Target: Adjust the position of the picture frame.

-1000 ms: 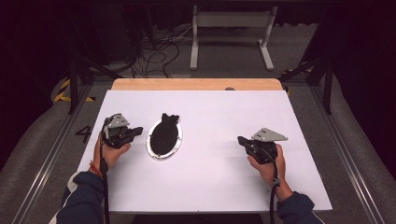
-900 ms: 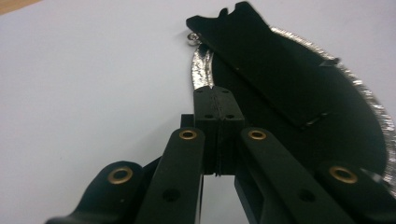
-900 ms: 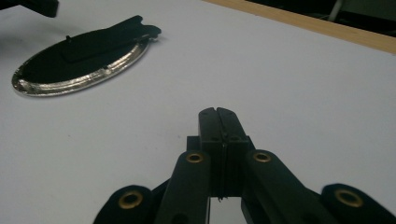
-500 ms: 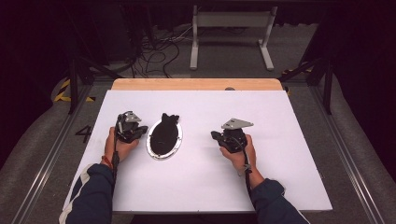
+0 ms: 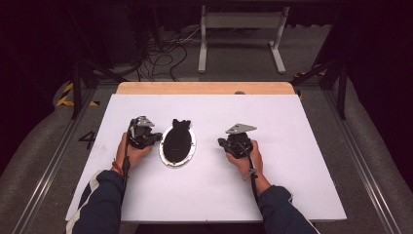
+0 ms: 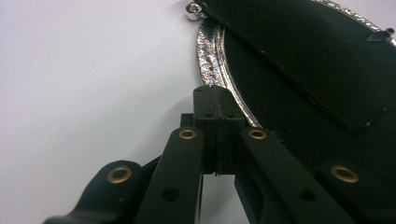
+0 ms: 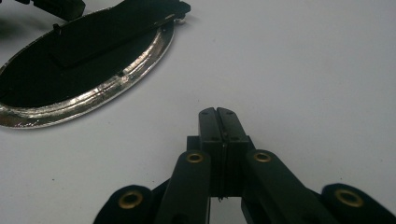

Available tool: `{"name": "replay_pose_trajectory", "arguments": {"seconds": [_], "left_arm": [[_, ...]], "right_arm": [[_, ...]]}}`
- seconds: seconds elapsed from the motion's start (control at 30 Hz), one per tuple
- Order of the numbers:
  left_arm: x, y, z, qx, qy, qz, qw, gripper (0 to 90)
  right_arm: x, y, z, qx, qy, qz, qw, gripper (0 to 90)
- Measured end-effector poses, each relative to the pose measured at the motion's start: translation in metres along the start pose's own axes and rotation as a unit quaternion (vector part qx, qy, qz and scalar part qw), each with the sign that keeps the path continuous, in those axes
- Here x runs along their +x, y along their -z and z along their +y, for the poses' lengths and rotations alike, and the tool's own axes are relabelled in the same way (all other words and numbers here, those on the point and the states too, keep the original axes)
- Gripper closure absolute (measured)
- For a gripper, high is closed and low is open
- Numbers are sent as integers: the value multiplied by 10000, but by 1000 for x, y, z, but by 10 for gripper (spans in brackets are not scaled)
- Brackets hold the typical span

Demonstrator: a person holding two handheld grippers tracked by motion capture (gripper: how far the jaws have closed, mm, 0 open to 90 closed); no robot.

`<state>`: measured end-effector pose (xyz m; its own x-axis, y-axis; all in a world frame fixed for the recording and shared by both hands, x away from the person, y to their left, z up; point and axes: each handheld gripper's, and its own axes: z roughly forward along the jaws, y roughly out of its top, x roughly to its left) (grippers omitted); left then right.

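So we've got an oval dish (image 5: 178, 145) sitting on the white table (image 5: 292, 146), a bit left of the middle, shiny silver rim with a black inside; there's a flat black piece (image 5: 179, 126) lying across its far end, sticking out past the rim; can't really tell what that piece is. Our left gripper (image 5: 144, 137) is parked right at the dish's left edge, and in the left gripper view the jaws are pressed together with nothing between them, tips touching or just about touching the silver rim (image 6: 211, 60); honestly too close to call. Our right gripper (image 5: 236, 143) sits off to the dish's right with bare table between them; its jaws are clamped together too and empty, tips pointing over open table in the right gripper view, dish (image 7: 84, 88) up and to the left. Looks to us like the approach step, both hands closing in from either side and nothing grabbed yet; next move probably means opening the left jaws to bite the rim, and bringing the right one in closer to steady or lift the other side; that thin rim looks slippery, so go slow.
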<state>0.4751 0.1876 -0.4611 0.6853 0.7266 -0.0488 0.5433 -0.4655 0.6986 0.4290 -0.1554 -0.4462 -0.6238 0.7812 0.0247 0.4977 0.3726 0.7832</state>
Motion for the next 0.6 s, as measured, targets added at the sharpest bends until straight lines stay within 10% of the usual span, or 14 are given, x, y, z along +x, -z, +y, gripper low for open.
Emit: {"name": "replay_pose_trajectory", "arguments": {"seconds": [0.6], "left_arm": [[-47,-27,20,-153,-267,-508,9982,900]], "right_arm": [[-6,-7,-10,295,-205,28,9993,900]]}}
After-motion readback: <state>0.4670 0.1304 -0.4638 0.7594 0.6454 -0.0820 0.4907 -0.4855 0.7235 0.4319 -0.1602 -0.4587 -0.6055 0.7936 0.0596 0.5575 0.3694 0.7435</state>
